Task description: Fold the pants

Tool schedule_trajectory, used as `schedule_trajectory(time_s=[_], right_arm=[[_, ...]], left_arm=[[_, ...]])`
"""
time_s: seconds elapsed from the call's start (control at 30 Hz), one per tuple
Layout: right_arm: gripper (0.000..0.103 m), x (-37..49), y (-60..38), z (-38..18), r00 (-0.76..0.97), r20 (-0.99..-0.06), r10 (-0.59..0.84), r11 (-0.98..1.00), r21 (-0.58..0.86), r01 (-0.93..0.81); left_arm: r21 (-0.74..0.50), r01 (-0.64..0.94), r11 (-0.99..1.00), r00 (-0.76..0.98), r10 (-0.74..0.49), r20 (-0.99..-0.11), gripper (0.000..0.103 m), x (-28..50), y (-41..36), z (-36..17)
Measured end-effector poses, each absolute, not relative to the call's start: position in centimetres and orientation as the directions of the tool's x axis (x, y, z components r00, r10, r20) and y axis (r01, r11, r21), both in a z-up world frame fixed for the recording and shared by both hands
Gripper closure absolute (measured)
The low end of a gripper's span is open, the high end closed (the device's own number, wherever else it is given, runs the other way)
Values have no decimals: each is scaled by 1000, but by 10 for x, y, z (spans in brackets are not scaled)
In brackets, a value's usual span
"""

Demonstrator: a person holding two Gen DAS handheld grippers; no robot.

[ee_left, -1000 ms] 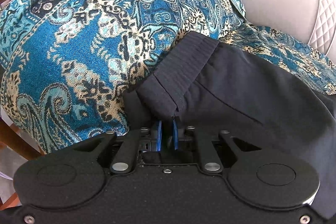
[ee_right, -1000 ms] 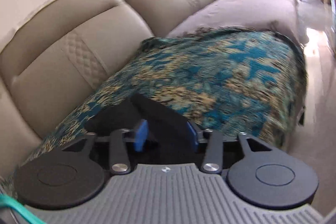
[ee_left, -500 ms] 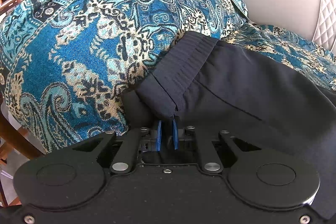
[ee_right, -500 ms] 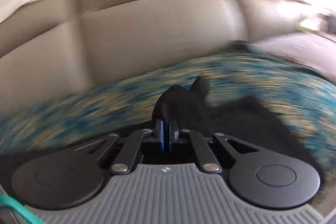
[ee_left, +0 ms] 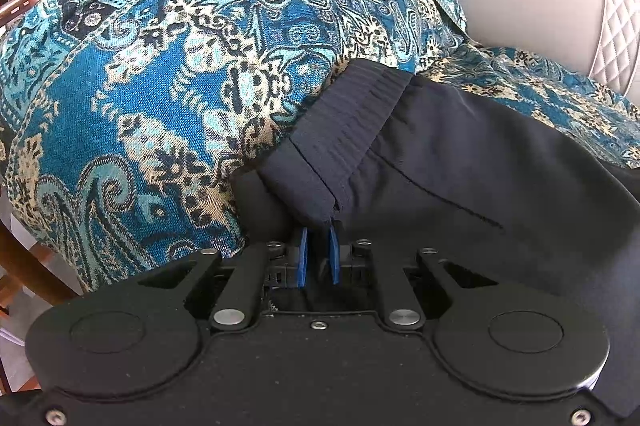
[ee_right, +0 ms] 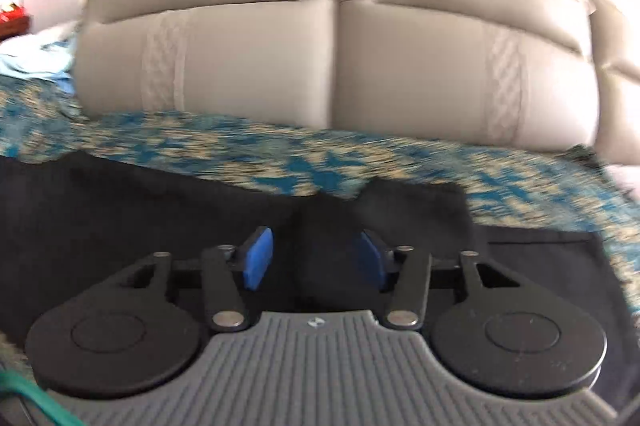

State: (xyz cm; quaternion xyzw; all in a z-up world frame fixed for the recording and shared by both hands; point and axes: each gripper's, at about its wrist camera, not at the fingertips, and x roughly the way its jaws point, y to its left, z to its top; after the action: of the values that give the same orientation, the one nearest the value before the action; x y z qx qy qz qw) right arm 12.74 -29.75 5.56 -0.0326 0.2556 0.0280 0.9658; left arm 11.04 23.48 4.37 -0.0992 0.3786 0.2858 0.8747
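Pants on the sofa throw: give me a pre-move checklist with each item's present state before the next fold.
1. Left tongs clamped on the waistband: ok.
2. Right tongs gripping the pants: not ok; they have just been opening, with dark cloth between the pads.
3. Pants on the patterned throw: ok.
4. Cloth lying flat: not ok, bunched by the right tongs.
5. Leg hems aligned: cannot tell.

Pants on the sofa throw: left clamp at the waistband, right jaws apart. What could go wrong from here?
1. The left gripper pinches only the waistband corner; a tug could slip it out.
2. The right gripper has just been opening, pads clear of the dark fabric bunched between them, so that end of the pants may settle crooked.
3. The throw is loose and could drag along.
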Motion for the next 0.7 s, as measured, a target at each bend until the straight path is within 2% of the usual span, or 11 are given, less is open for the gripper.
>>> schedule_trajectory(time_s=[0.13, 0.2, 0.23, 0.33, 0.37, 0.4, 0.43, 0.47, 0.5, 0.7], right_arm=[[24, 135, -314, 55, 870, -491, -50, 991, -133, -17], [18, 147, -325, 55, 865, -500, -52, 992, -126, -13], [15, 156, -332, 56, 850, -525, -40, 994, -107, -19], [17, 181, -346, 54, 774, -629, 66, 996, -2, -86], [21, 186, -347, 52, 751, -652, 100, 994, 26, -110], [38, 189, -345, 50, 731, -670, 126, 990, 42, -133], [61, 190, -340, 49, 725, -676, 134, 989, 42, -144], [74, 190, -337, 48, 728, -674, 126, 989, 32, -142], [97, 189, -334, 50, 735, -669, 110, 992, 24, -127], [98, 167, -356, 72, 825, -564, -27, 996, 54, 69]], left_arm=[[44, -576, 816, 551, 427, -717, 90, 109, 233, 44], [48, -577, 816, 548, 429, -718, 90, 110, 232, 44], [49, -578, 815, 546, 430, -719, 90, 111, 232, 44], [51, -579, 814, 544, 432, -719, 90, 111, 232, 44], [50, -578, 814, 545, 431, -719, 90, 111, 232, 44], [47, -577, 815, 546, 429, -719, 90, 111, 232, 44], [46, -577, 815, 547, 428, -720, 90, 112, 232, 44], [43, -577, 816, 548, 425, -721, 90, 111, 233, 44], [39, -577, 816, 549, 422, -722, 90, 112, 233, 45], [30, -580, 814, 549, 417, -725, 90, 111, 234, 45]])
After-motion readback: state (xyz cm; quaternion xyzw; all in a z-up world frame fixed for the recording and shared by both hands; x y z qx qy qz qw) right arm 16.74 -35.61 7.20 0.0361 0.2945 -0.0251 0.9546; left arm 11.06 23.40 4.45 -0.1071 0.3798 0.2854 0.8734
